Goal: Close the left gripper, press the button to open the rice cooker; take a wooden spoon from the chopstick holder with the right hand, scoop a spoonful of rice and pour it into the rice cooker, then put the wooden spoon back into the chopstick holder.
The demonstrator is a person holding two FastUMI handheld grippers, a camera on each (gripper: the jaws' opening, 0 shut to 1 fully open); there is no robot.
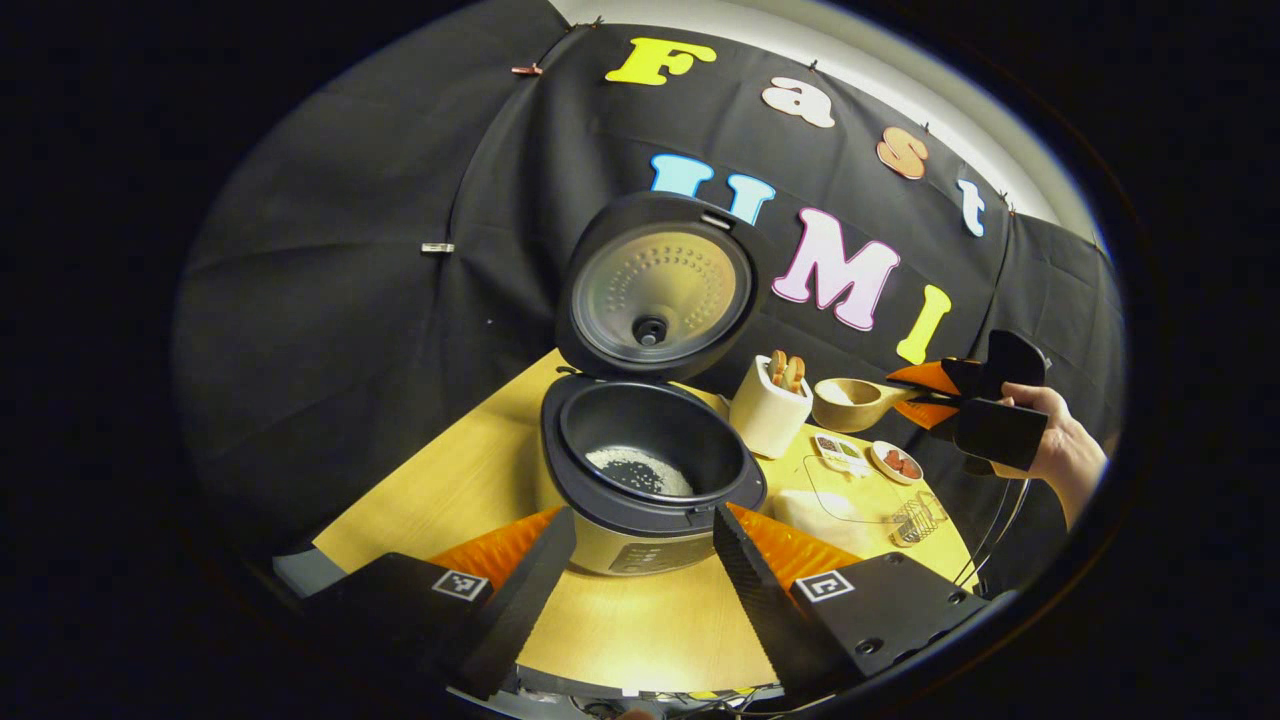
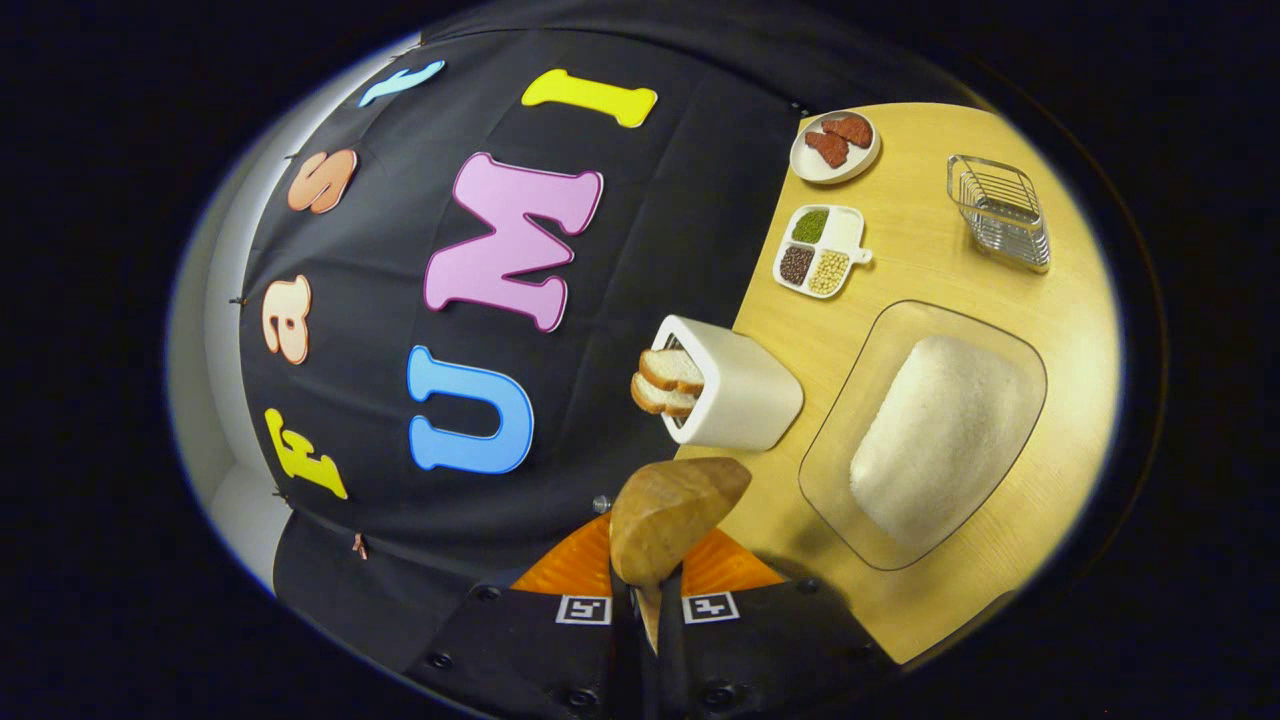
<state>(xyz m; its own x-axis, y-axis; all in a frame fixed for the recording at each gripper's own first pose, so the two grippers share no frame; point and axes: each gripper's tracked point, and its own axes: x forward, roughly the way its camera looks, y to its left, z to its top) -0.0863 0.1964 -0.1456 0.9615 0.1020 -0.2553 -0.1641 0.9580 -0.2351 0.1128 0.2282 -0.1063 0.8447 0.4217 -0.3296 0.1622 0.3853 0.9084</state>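
The left gripper (image 1: 640, 560) is hanging wide open, empty, before the open cooker (image 1: 650, 455); the right gripper (image 2: 645, 600) is pinching the spoon (image 2: 672, 515), seemingly emptied, near the holder (image 2: 735, 395). Next: returning it.

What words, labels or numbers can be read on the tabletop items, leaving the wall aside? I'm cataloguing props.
No text can be read.
Rice cooker front panel: markings too blurred to read.
Square tags on the left gripper and the right gripper: black-and-white patterns, no words.
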